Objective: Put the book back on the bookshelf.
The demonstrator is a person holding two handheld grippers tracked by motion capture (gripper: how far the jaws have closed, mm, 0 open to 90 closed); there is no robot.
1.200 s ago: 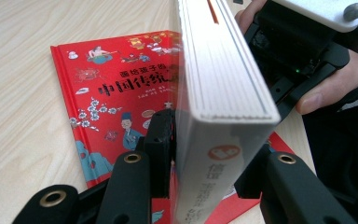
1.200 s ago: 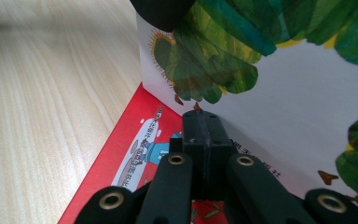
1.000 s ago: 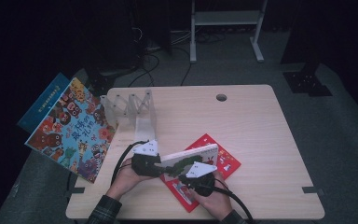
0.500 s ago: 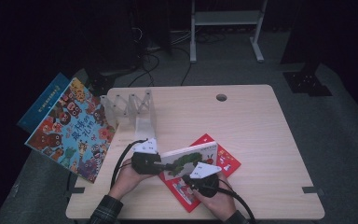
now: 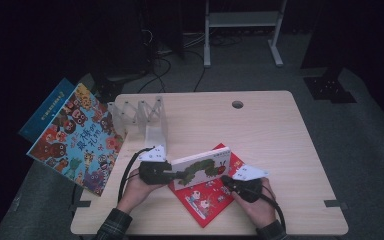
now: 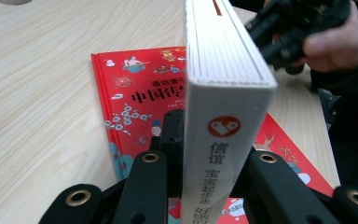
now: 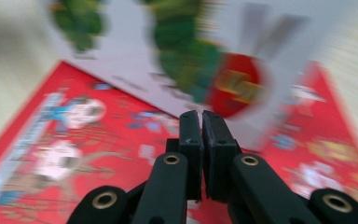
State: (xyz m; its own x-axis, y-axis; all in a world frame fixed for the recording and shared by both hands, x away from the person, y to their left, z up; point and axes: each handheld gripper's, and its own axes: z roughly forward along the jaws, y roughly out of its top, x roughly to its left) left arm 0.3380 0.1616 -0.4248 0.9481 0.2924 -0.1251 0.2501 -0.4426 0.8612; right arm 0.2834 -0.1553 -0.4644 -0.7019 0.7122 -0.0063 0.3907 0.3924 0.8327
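Light wood worktop (image 5: 280,135) with a round cable hole (image 5: 237,104) near the far edge. A clear folding rack (image 5: 139,116) stands at the far left. A red picture book (image 5: 207,195) lies flat near the front. A big colourful book (image 5: 77,140) hangs over the left edge.

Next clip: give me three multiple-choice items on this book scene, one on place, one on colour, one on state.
1. The white caterpillar book is held above:
A. the clear rack
B. the red book
C. the floor

2. The cover of the flat book under it is:
A. red
B. green
C. black

3. The right gripper has its jaws:
A. wide open
B. gripping a book
C. shut on nothing

Key: 1 B, it hangs over the red cover; 2 A, plainly red; 3 C, jaws meet with nothing between.
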